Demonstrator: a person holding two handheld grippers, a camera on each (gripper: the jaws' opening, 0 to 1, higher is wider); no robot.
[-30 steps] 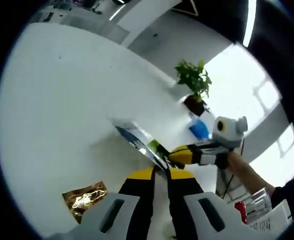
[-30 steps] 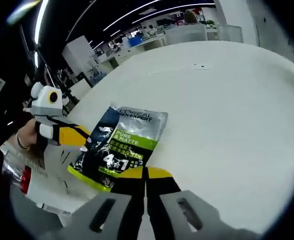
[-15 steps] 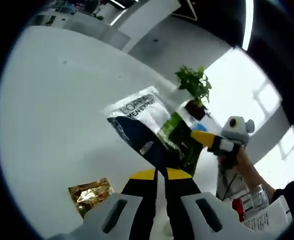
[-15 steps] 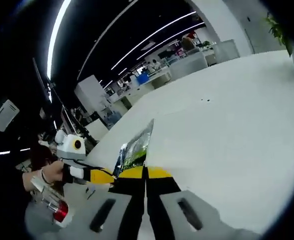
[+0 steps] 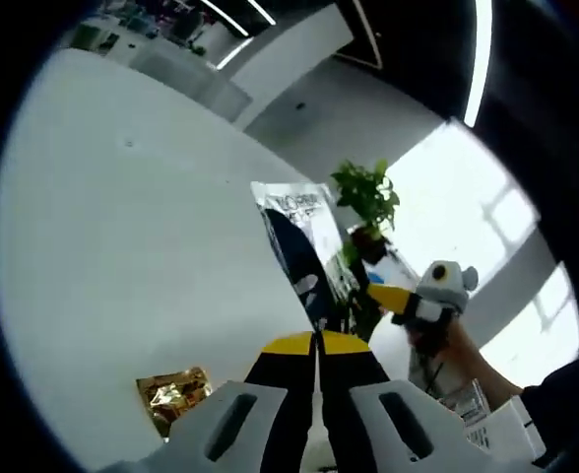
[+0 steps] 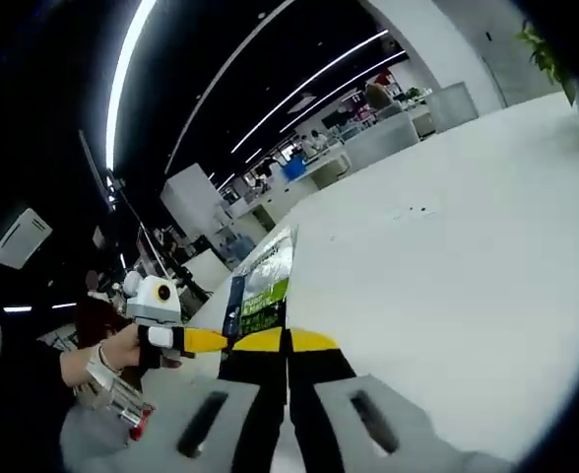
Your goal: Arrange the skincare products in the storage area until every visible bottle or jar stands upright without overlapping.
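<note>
Standing nearly on its bottom edge above the white table point(image 5: 122, 256), the flat silver, dark blue and green skincare pouch point(image 5: 304, 251) is being held up between the two tools, and the same pouch point(image 6: 262, 286) is showing its printed green face in the right gripper view. The left gripper point(image 5: 316, 340) is closing its yellow-tipped jaws together at the lower edge of the pouch, and it is looking pinched there, though the contact itself is hidden, so I am saying this only as probable. The right gripper point(image 6: 286, 340) is also showing its jaws narrow and pressed together; whether it is really gripping the pouch edge or only resting beside it, I cannot tell. In the left gripper view the right gripper point(image 5: 393, 299) is reaching in from the side with a person's hand point(image 5: 447, 340) behind it, and its tip is touching the far side of the pouch. A small crumpled gold foil sachet point(image 5: 174, 396) is lying flat on the table near the left jaws. The main risk, in my judgement, is that the pouch is thin and soft: if either tool is letting go before the base is spread on the table, it is likely falling flat again. It may also be tipping towards the gold sachet and overlapping it, which the task is forbidding. Pulling the two tools apart unevenly may be twisting or creasing the pouch.
</note>
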